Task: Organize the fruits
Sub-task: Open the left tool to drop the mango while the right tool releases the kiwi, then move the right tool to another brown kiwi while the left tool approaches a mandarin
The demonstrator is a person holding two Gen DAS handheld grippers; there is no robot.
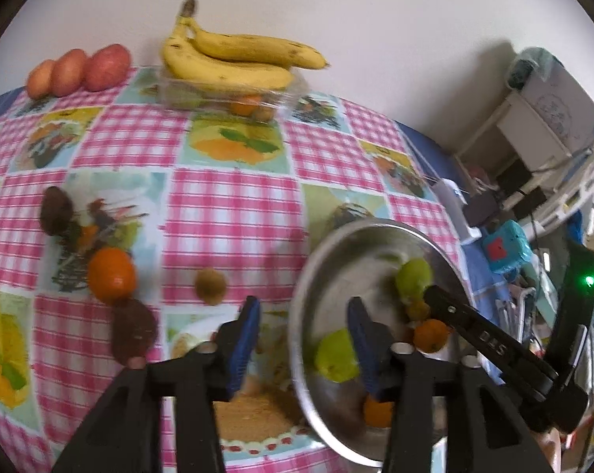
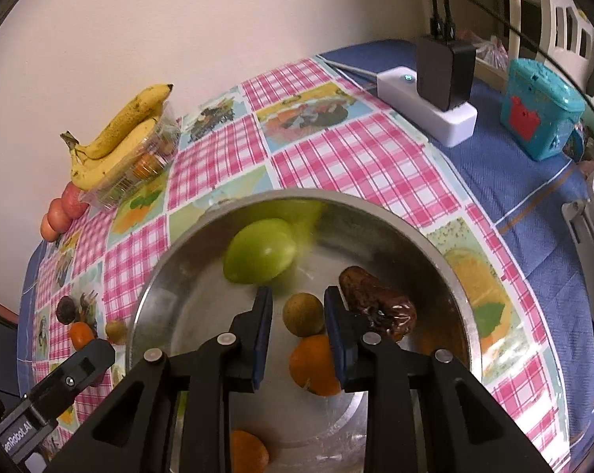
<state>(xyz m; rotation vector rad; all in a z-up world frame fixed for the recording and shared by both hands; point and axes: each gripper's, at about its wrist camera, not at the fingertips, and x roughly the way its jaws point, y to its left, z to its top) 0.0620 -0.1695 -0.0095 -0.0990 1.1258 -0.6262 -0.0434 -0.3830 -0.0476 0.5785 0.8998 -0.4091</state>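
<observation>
A steel bowl (image 2: 171,276) (image 1: 316,260) sits at the near right of the checked tablecloth. In the right wrist view it holds a green fruit (image 2: 259,256), a small brown round fruit (image 2: 303,314), two oranges (image 2: 314,366) (image 2: 249,453) and a dark date (image 2: 379,307). My right gripper (image 2: 298,331) is open over the bowl, its jaws either side of the brown fruit and the orange. My left gripper (image 1: 303,339) is open and empty over the bowl's left rim. On the cloth lie an orange (image 1: 111,274), a small brown fruit (image 1: 210,285) and two dark dates (image 1: 56,210) (image 1: 133,331).
Bananas (image 1: 234,59) lie on a clear plastic box (image 1: 234,98) at the back by the wall. Three red apples (image 1: 78,71) line up at the back left. A white power strip with a black adapter (image 2: 442,90) and a teal box (image 2: 537,110) stand on the blue cloth to the right.
</observation>
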